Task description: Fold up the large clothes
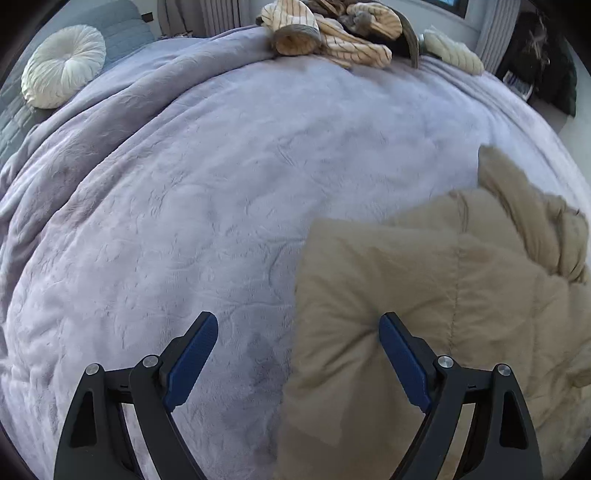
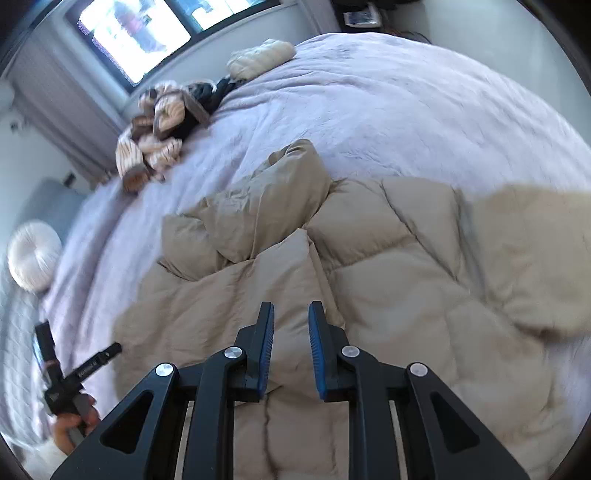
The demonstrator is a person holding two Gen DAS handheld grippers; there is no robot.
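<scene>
A lavender plush blanket (image 1: 192,177) covers the bed, and on it, towards the near edge, lies the task's garment, a beige quilted puffer jacket (image 2: 388,280). It is spread fairly flat, but its far part is bunched, with one padded section (image 2: 266,206) flopped over the body and a pale fleecy portion (image 2: 532,251) showing at one side. No neat fold is visible, so the folding looks barely begun; smoothing, bringing in the sleeves and doubling the body seem to remain. At the far edge of the bed a heap of striped cream-and-brown clothes (image 1: 332,33) waits unfolded, with a cream knitted item (image 1: 454,51) beside it and a round white cushion (image 1: 62,66) off to the side. The left gripper (image 1: 299,325) hovers with jaws wide, straddling the jacket's edge and holding nothing. The right gripper (image 2: 291,314) hangs above the jacket, jaws narrow with a clear gap and nothing between them.
</scene>
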